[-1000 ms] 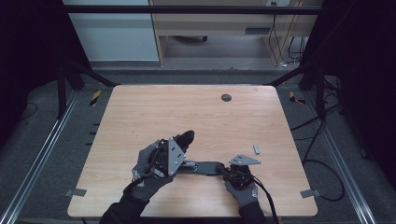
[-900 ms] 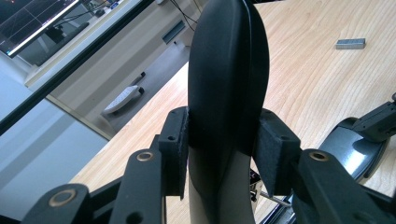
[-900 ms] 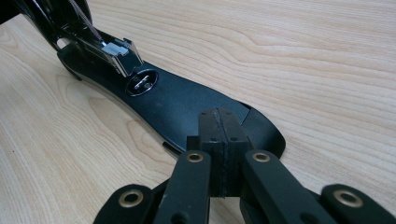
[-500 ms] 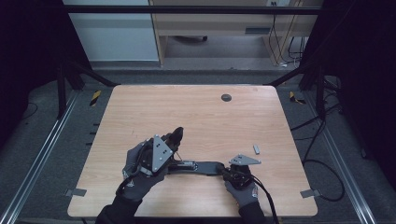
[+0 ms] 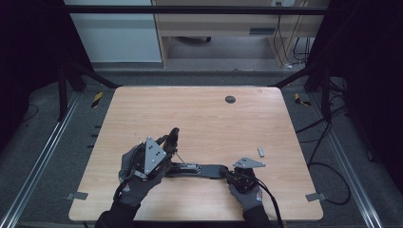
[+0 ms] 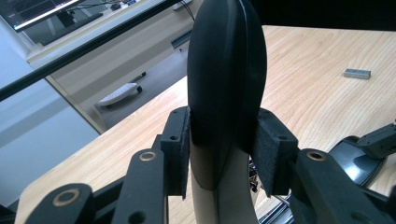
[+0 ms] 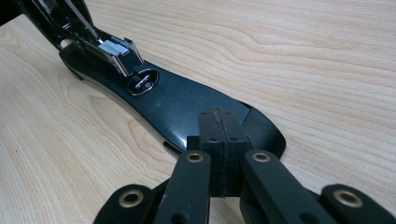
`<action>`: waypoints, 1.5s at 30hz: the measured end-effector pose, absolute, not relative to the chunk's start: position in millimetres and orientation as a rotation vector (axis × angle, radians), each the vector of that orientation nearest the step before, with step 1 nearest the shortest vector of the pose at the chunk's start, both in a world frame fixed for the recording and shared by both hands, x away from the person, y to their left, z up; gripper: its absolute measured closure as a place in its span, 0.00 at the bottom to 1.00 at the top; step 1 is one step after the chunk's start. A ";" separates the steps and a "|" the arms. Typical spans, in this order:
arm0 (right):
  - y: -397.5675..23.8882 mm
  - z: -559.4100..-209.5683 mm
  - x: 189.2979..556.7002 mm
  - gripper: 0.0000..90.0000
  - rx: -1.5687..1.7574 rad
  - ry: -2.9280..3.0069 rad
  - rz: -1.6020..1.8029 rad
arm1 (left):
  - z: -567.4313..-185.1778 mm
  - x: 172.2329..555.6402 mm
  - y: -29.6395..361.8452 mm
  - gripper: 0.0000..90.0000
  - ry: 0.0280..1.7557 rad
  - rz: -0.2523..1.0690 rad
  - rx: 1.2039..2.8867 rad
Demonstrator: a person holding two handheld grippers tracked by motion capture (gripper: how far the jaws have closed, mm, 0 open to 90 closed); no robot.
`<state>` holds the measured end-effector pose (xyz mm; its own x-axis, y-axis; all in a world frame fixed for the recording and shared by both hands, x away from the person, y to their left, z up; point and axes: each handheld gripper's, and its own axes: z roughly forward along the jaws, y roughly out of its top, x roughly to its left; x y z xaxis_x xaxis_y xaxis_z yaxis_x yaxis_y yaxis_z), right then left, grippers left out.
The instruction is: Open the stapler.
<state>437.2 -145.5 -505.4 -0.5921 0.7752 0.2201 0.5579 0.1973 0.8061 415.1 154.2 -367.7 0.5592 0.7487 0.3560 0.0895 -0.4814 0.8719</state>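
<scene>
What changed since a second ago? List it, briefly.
The left gripper, clamped on the stapler's black top arm, has swung that arm up and toward the table's left edge, opening it farther. The right gripper stayed shut, pressing down on the stapler base. The staple strip has not moved.

Object: black plastic-and-metal desk stapler (image 5: 199, 169), swung open at its hinge into two parts.
Base: long, flat, glossy black plate (image 7: 187, 109) lying on the light wooden table near its front edge, running left to right in the high view.
Anvil: small round silver metal disc (image 7: 144, 83) set into the base, next to a bright metal bracket.
Top arm: rounded, smooth black cover (image 6: 226, 79) with a pale underside, lifted up off the base and tilted steeply, rising at the base's left end.
Mechanism: thin metal spring rod (image 5: 178, 156) visible between arm and base.
</scene>
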 end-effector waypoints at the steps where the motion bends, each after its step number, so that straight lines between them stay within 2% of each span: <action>1: -145.4 -505.3 437.2 1.00 1.275 2.237 1.344 | -367.3 415.1 155.9 0.67 0.688 0.951 1.916; 11: -145.5 -505.3 437.4 1.00 1.276 2.238 1.345 | -366.7 414.5 178.4 0.67 0.751 0.897 1.853; 45: -145.8 -505.4 437.7 1.00 1.275 2.242 1.350 | -370.2 414.2 201.0 0.67 0.831 0.844 1.764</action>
